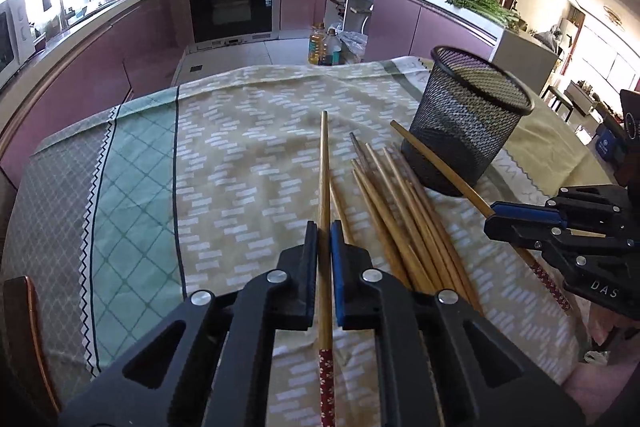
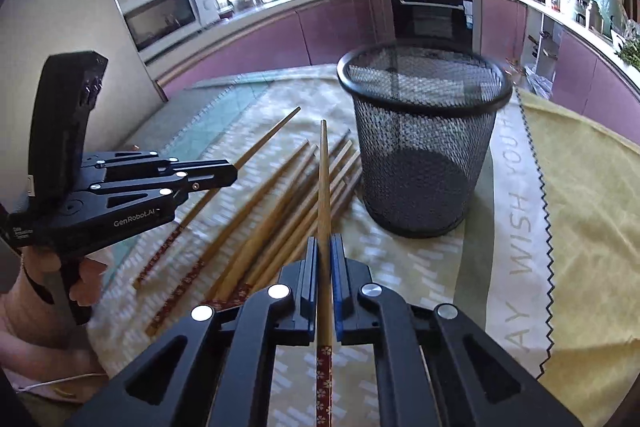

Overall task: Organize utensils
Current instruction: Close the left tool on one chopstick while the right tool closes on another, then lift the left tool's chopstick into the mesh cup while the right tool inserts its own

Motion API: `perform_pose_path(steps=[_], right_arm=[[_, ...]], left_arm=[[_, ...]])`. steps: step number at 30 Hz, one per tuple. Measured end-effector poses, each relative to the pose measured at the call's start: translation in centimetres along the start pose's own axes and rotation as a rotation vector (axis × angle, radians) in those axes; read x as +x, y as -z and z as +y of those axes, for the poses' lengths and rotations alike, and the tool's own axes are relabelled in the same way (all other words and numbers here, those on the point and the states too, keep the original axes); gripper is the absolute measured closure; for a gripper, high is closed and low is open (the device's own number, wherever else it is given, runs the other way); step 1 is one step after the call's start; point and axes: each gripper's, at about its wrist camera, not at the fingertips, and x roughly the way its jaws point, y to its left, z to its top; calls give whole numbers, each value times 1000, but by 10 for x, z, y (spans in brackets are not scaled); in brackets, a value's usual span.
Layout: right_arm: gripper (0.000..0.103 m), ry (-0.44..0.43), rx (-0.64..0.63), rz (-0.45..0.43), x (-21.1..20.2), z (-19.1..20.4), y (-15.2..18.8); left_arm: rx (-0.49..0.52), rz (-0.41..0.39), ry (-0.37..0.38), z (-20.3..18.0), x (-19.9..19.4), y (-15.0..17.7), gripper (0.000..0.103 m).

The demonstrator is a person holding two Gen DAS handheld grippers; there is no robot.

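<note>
My left gripper (image 1: 324, 231) is shut on one wooden chopstick (image 1: 324, 163) with a red patterned end, which points away over the cloth. My right gripper (image 2: 325, 243) is likewise shut on another chopstick (image 2: 324, 179), its tip aimed left of the black mesh cup (image 2: 420, 139). Between the two lies a loose pile of several chopsticks (image 1: 400, 211) on the tablecloth, seen also as the pile (image 2: 276, 223) in the right wrist view. The mesh cup (image 1: 468, 123) stands upright and looks empty. Each view shows the other gripper from the side: right gripper (image 1: 490, 218), left gripper (image 2: 234, 174).
A patterned tablecloth (image 1: 240, 155) covers the table, with its far edge (image 1: 280, 69) ahead. A chair back (image 1: 24, 327) stands at the near left. Oil bottles (image 1: 324, 45) sit on the floor beyond. A hand (image 2: 48, 267) holds the left gripper's handle.
</note>
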Motion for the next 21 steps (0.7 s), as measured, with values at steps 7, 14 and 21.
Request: perform_pose_path(steps=[7, 14, 21], right_arm=[[97, -46, -6, -130, -42, -1, -20], [97, -84, 15, -230, -66, -11, -36], [97, -114, 21, -293, -75, -20, -49]], left_arm=[[4, -128, 95, -4, -58, -21, 96], [11, -239, 169, -9, -107, -40, 96], [28, -307, 222, -19, -127, -59, 96]])
